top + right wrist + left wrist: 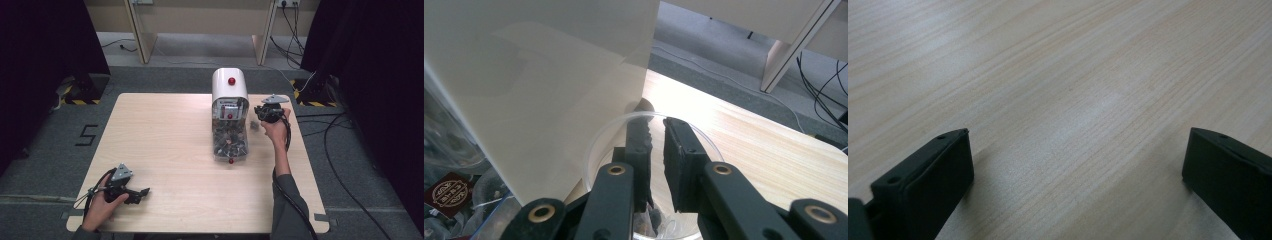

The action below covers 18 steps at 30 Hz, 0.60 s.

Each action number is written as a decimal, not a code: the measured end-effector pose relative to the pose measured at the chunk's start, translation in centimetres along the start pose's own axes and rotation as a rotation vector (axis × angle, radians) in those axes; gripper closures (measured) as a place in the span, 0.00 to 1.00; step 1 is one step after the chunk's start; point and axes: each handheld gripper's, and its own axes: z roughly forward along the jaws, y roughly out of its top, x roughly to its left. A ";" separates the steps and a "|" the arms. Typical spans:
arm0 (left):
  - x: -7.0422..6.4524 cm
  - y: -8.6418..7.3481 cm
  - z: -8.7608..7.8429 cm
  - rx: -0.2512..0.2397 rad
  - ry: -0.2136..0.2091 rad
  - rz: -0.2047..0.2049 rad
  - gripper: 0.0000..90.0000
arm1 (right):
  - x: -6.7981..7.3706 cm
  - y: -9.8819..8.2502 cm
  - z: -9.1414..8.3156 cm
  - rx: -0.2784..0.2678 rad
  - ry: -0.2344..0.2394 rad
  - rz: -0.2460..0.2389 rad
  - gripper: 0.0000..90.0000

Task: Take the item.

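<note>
The only writing I can make out is a dark mark like a "5" (86, 135) on the grey floor to the left of the worktop (165, 145); a dark red packet with a gold emblem (448, 196) lies inside the clear bin, its lettering too small for me to read.

My left hand-held gripper (140, 194) rests low at the near left corner of the worktop, my left hand (102, 210) wrapped round its body, forearm coming in from the bottom edge. In the left gripper view its jaws stand wide apart over bare wood grain, released, holding nothing.

My right arm reaches forward along the right side, grey sleeve (290, 205) pushed up from the wrist, right hand (278, 131) lifting my right hand-held gripper (656, 150) just beside the white dispenser (229, 87) with the red knob (231, 81). Below the white hood sits its clear bin (230, 142), full of small dark packets. In the right gripper view the jaws are nearly together, pinching the rim of a clear round cup (596, 150) that sits against the dispenser's white side wall.
</note>
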 end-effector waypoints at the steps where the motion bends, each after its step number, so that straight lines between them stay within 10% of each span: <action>1: 0.0 0.0 0.0 0.000 0.000 0.000 0.00 | 0.0 0.0 0.0 -0.006 -0.001 -0.003 0.90; 18: 0.0 0.0 0.0 0.000 0.001 0.002 0.00 | 0.1 0.1 -1.8 -0.042 0.026 -0.015 0.84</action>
